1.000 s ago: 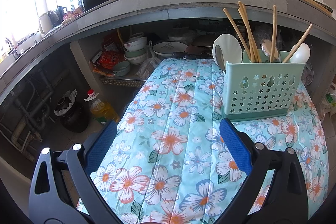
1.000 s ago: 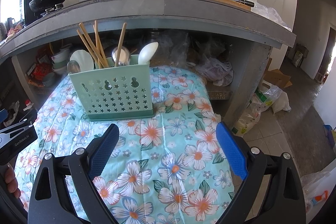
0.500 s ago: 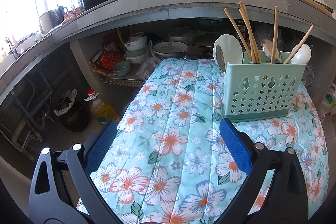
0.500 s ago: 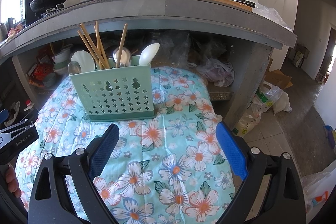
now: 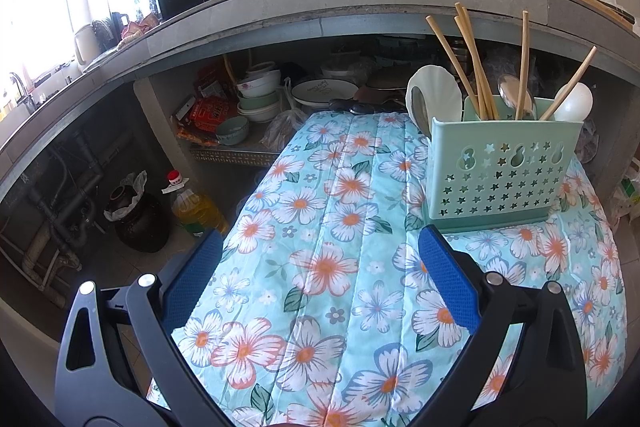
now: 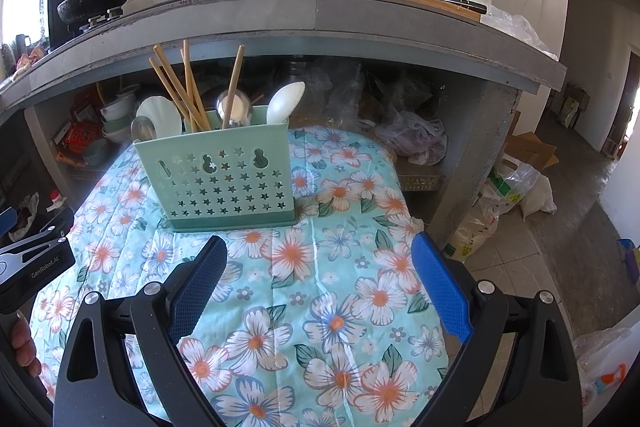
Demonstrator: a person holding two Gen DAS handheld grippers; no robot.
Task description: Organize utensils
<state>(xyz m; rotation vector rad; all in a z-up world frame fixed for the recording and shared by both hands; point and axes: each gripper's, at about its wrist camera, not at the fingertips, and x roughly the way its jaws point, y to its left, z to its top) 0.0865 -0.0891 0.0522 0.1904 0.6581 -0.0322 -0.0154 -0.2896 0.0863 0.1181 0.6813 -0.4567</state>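
Looking at the mint caddy (image 6: 230, 173) first, since everything in the job lives in it: it's a thin perforated plastic holder with star cutouts, standing upright on the flowered cloth (image 6: 320, 267) that covers the worktop, straight ahead of the right claw (image 6: 318, 287) and ahead and off to the right of the left claw (image 5: 320, 275). I'd guess it's light and a bit flexy, so it'll probably skate or tip on that quilted fabric if you nudge it or pull something out at an angle. Sticking out the top are wooden chopsticks (image 6: 180, 87), which should be light, stiff and reasonably grippy; pinch those on the bare shaft well above the rim. The metal spoon (image 6: 234, 109) is the slippery one, and its bowl is up, so there's only a rounded, polished surface to grab, not ideal. The white ladle-type spoon (image 6: 286, 103) on the far right end and the white scoop (image 6: 158, 117) at the left end look like plastic or ceramic, can't tell which, so treat them gently. Which compartment each item sits in is hidden by the front wall. Both claws are spread wide with nothing between the blue pads (image 5: 448, 283), hanging over the cloth, short of the caddy. Beyond it is the concrete counter (image 6: 320, 15) with shelves of bowls (image 5: 258, 99) underneath.
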